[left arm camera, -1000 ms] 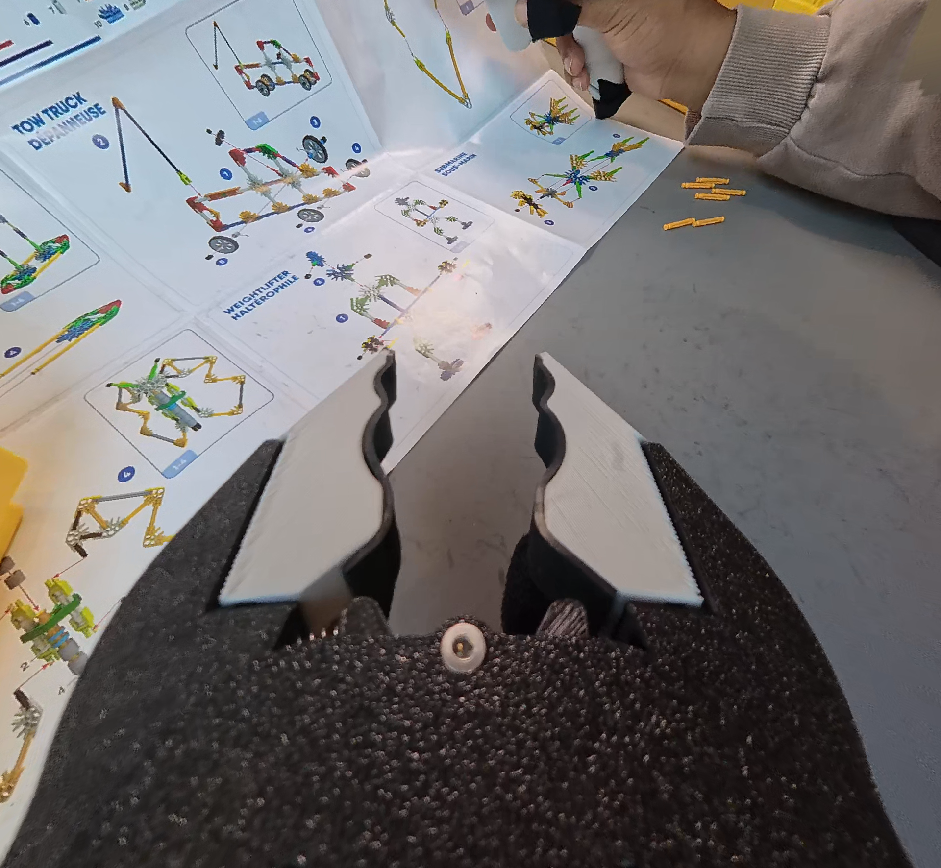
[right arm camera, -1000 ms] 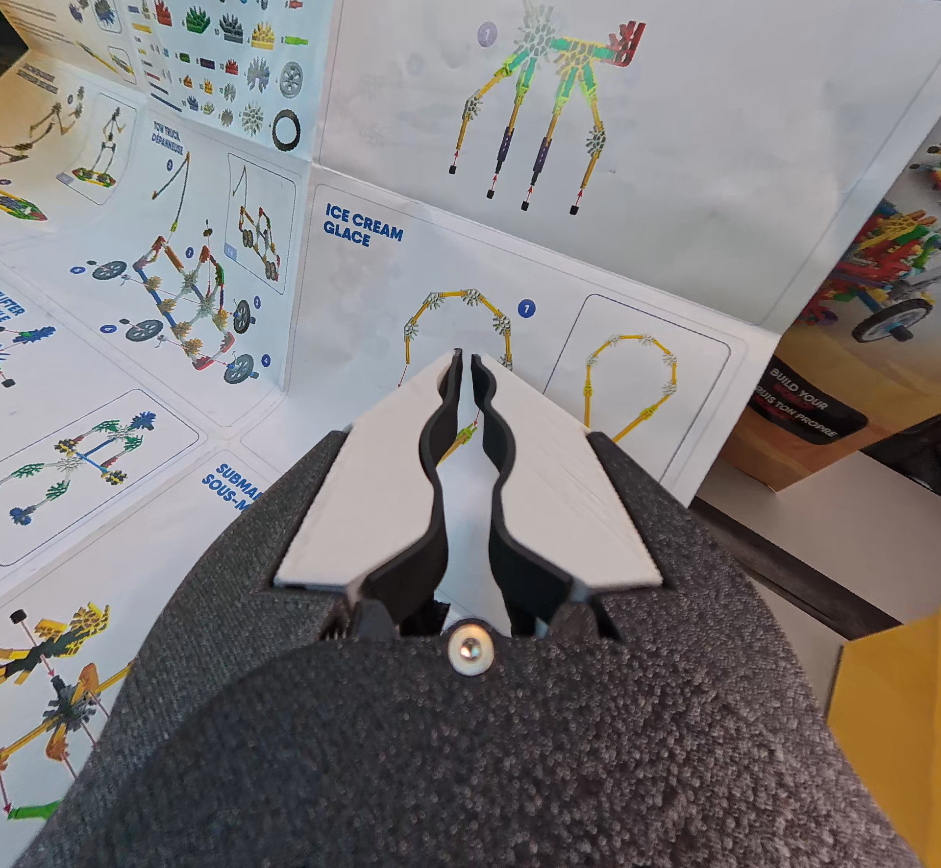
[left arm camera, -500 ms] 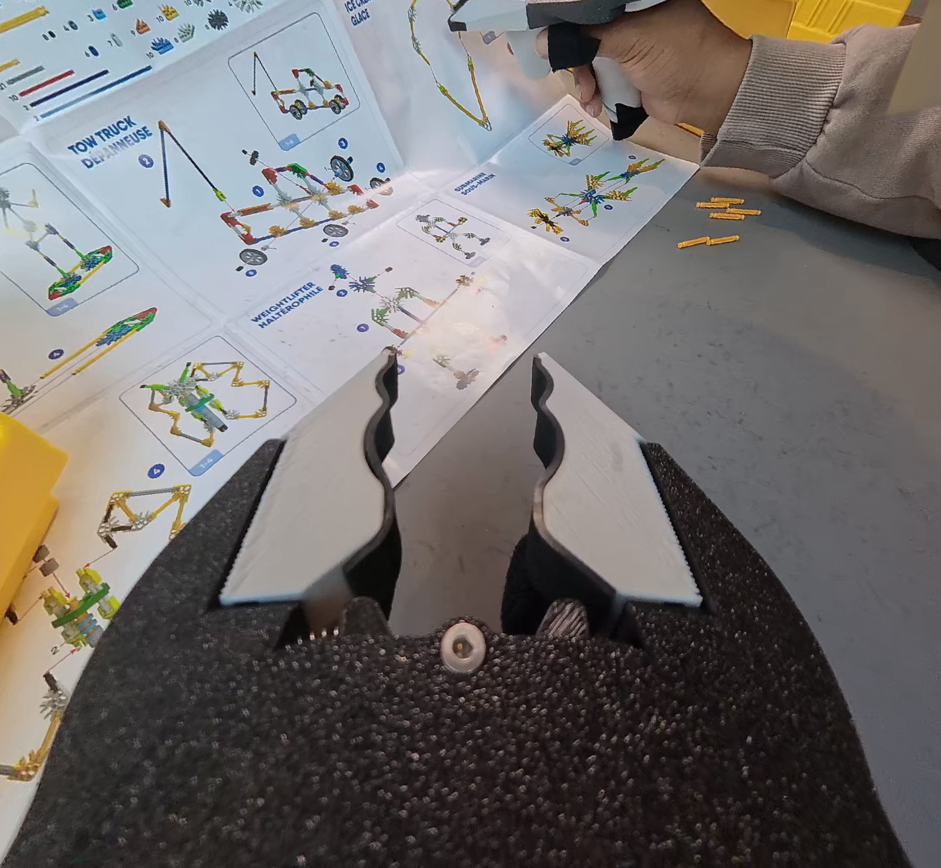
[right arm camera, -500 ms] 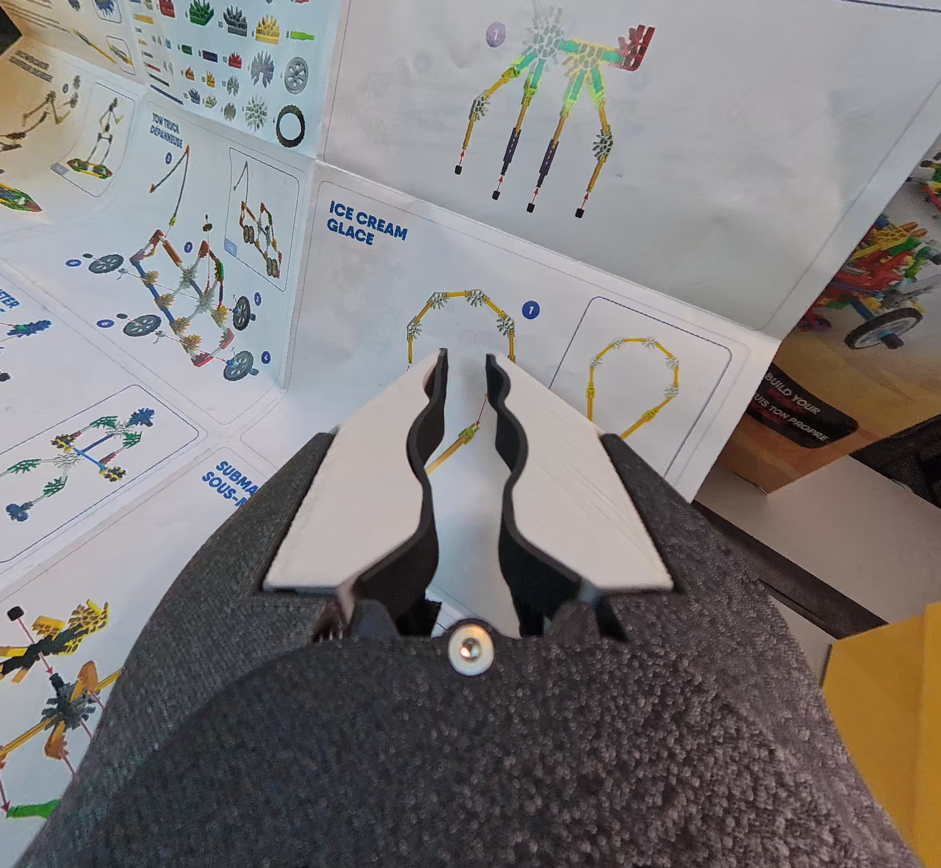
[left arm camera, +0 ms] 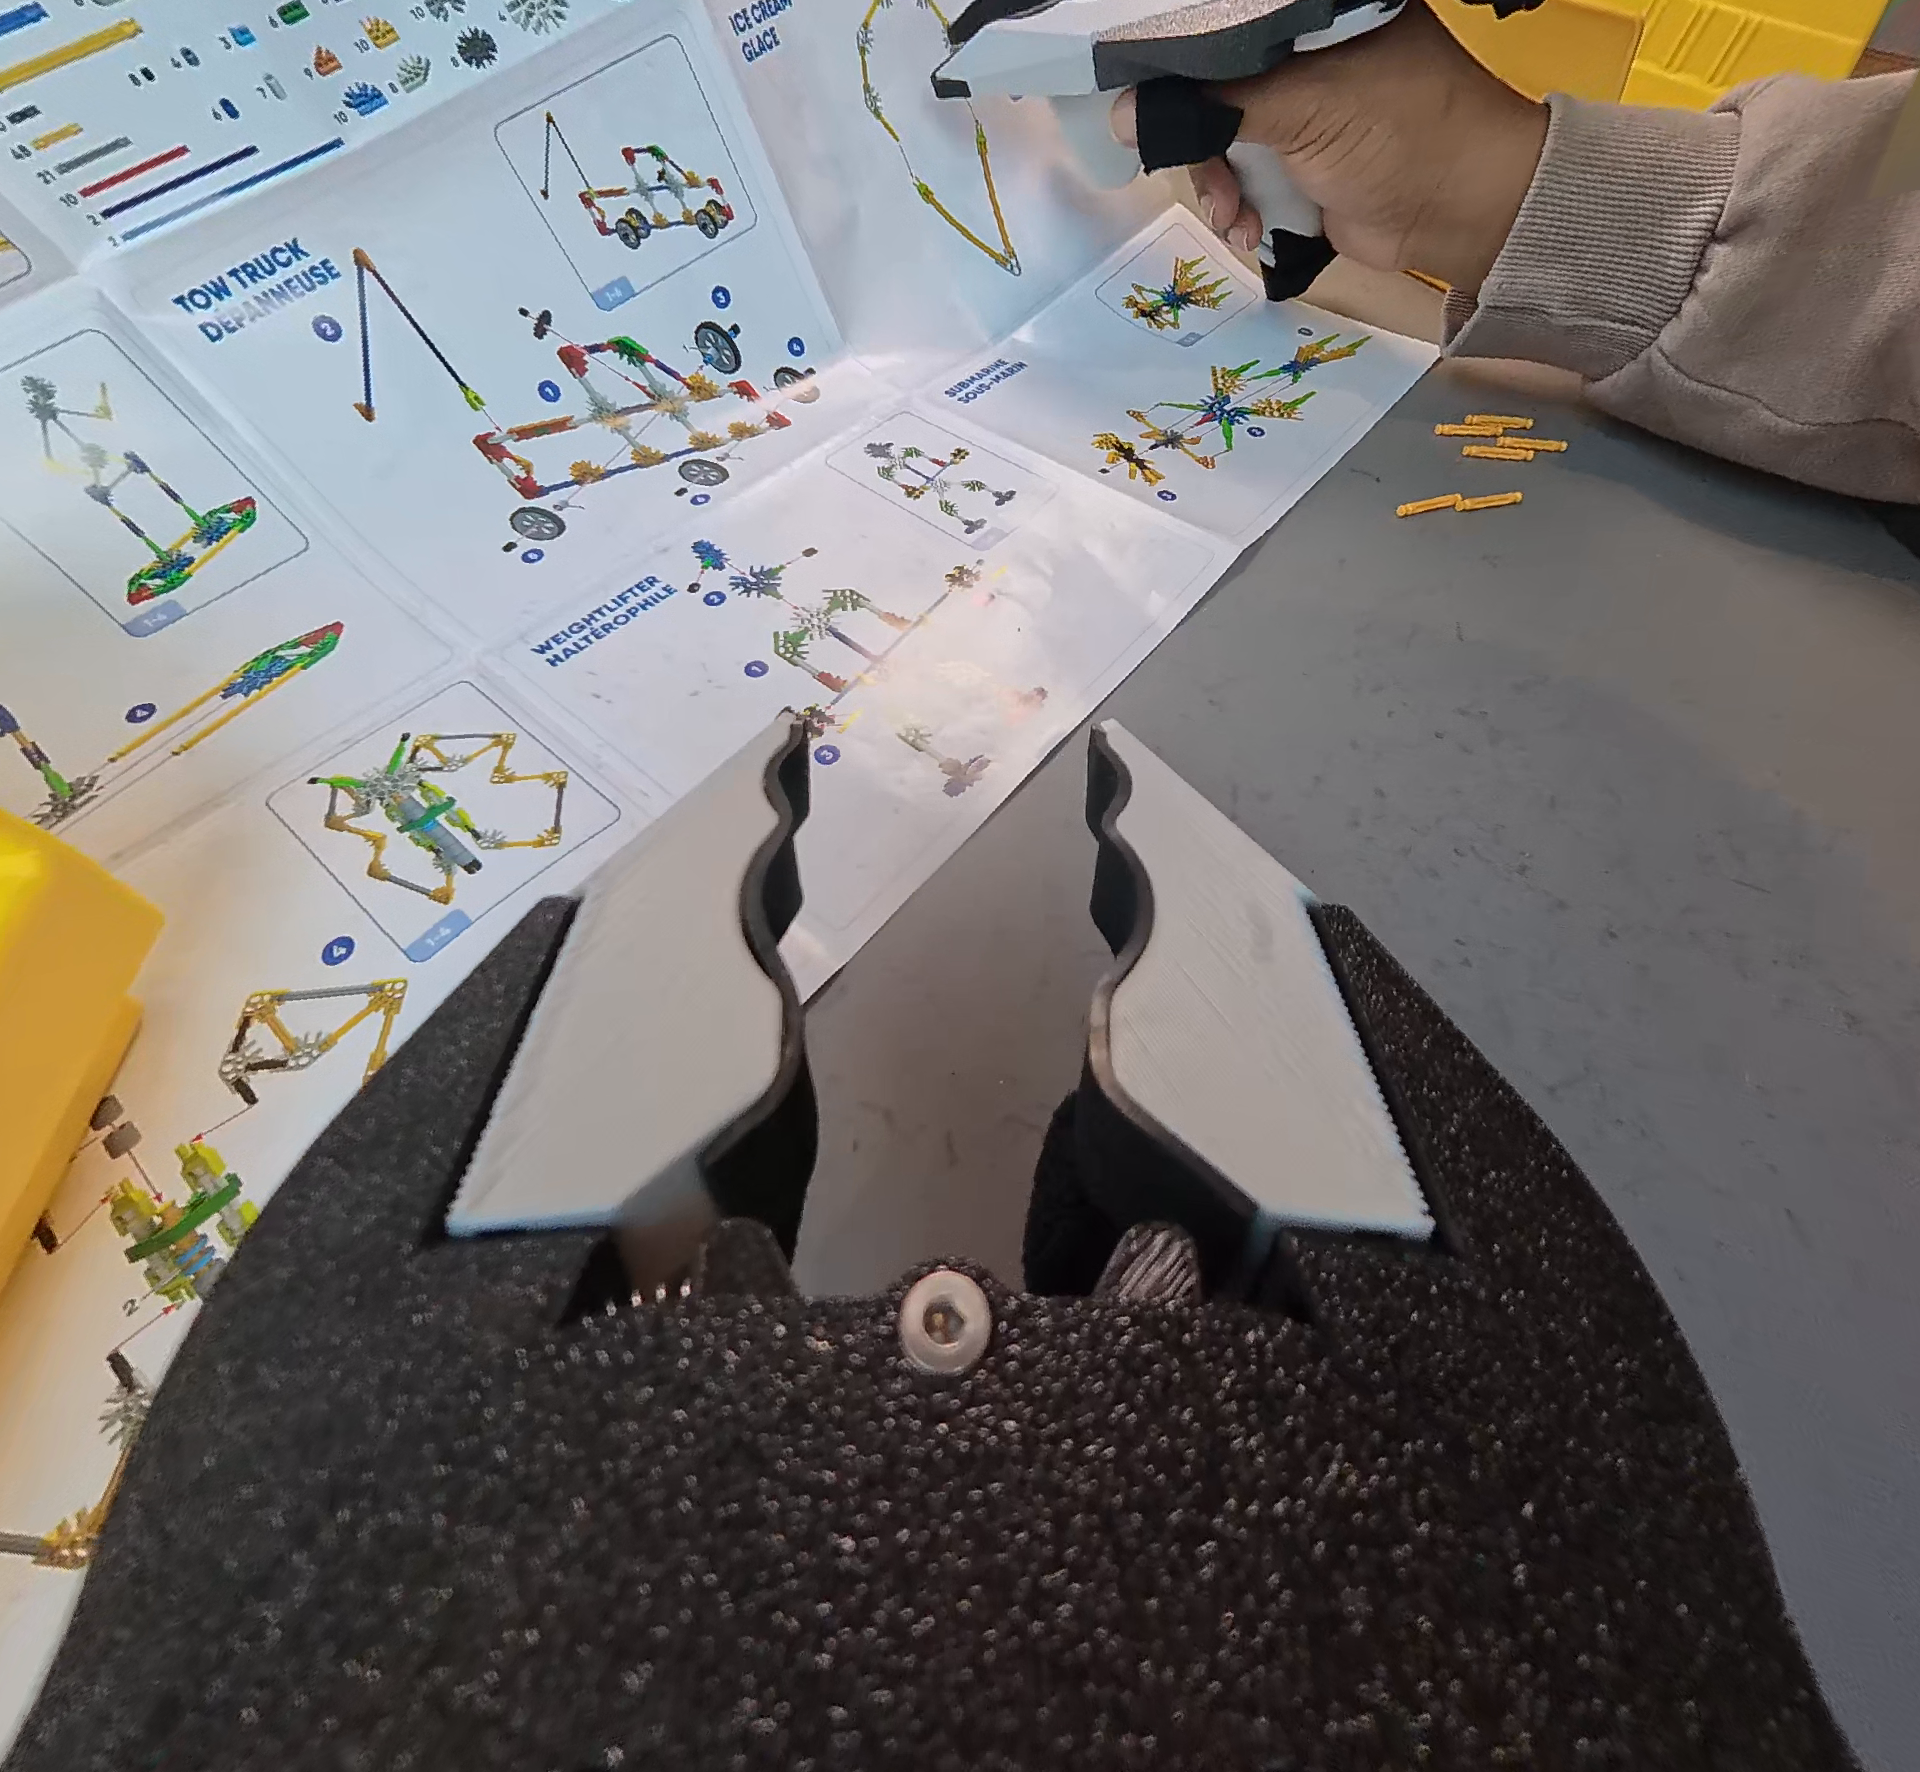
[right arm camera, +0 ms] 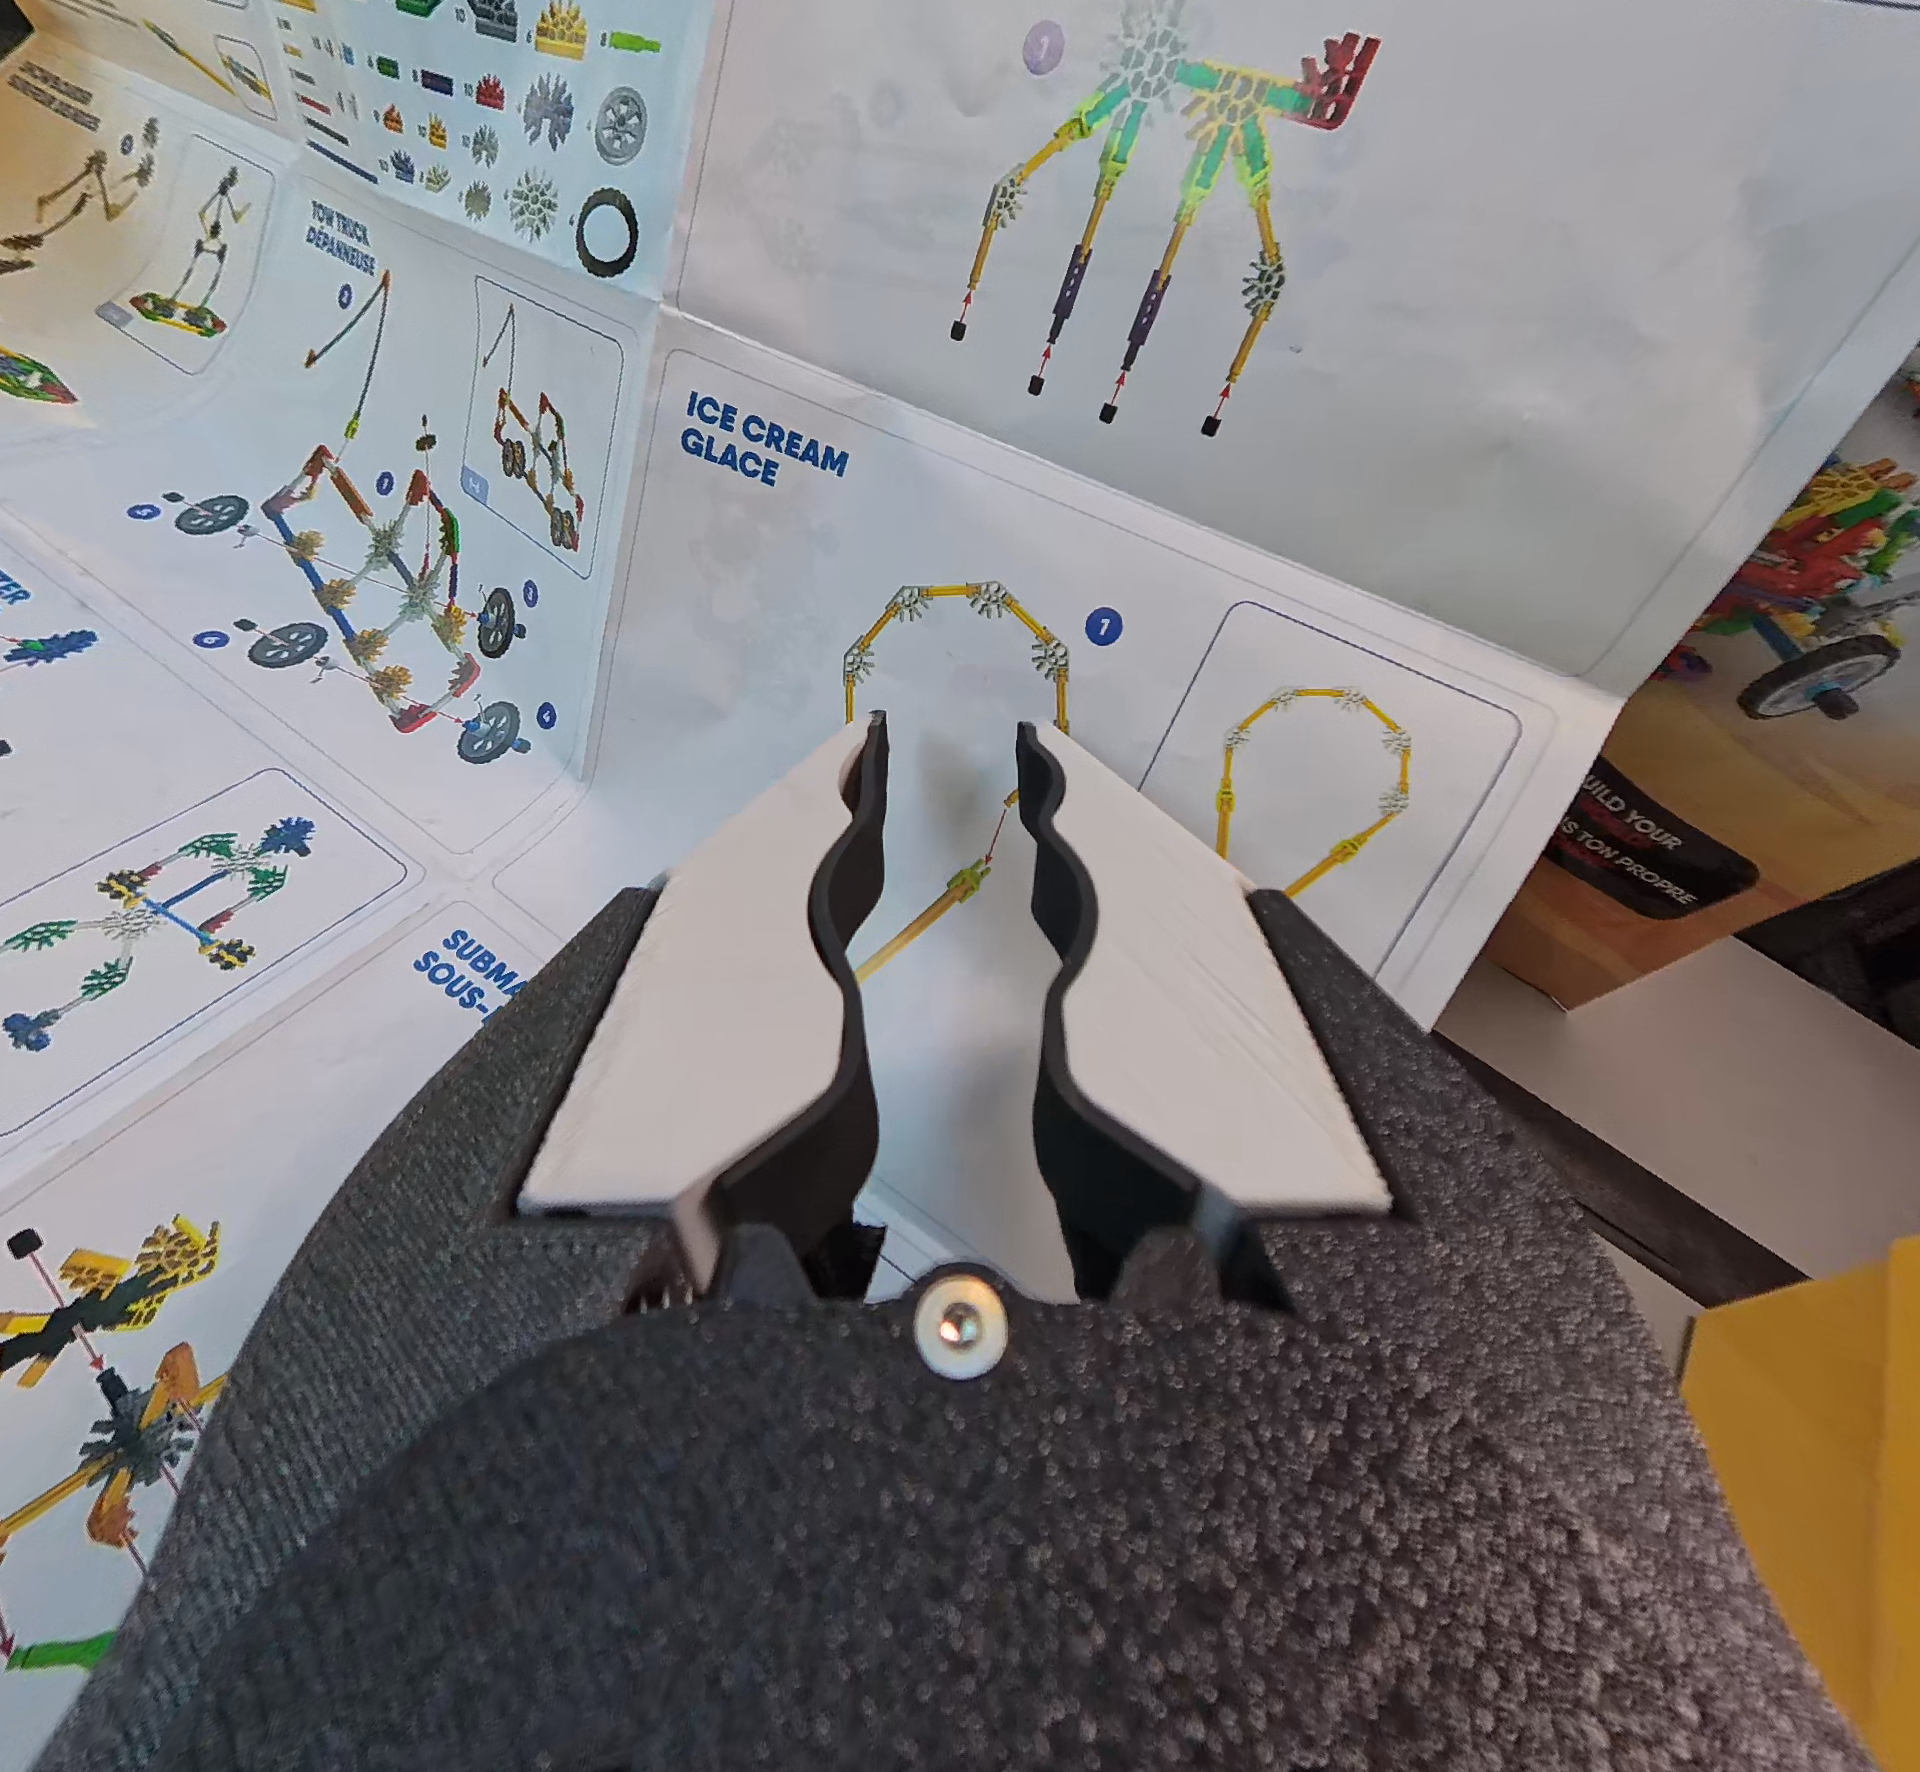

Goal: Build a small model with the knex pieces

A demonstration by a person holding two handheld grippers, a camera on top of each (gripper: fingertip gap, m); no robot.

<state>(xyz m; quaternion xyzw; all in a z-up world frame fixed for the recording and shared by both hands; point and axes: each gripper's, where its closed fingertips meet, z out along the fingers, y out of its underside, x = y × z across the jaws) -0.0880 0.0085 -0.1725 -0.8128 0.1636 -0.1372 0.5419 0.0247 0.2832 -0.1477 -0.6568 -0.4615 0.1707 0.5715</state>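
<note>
A large white folded instruction sheet [left arm camera: 436,475] with coloured building diagrams lies on the grey table [left arm camera: 1558,787] and bends up at the back. My left gripper [left arm camera: 945,746] is open and empty, low over the sheet's near edge. My right gripper [right arm camera: 951,725] is open and empty, pointing at the upright part of the sheet [right arm camera: 1351,268], close to a yellow loop drawing. The right gripper also shows in the left wrist view [left arm camera: 966,70], held by a hand [left arm camera: 1382,164] in a beige sleeve. Several small yellow rods [left arm camera: 1486,455] lie on the table by that sleeve.
A yellow plastic block [left arm camera: 52,1016] sits at the left edge on the sheet. A yellow tray [left arm camera: 1704,8] stands at the back right. In the right wrist view a printed cardboard box [right arm camera: 1745,766] stands behind the sheet and a yellow edge [right arm camera: 1829,1462] shows at bottom right.
My right gripper has opened from nearly shut to open. My left gripper has drifted back and left, bringing the yellow block into view; its jaws stay open.
</note>
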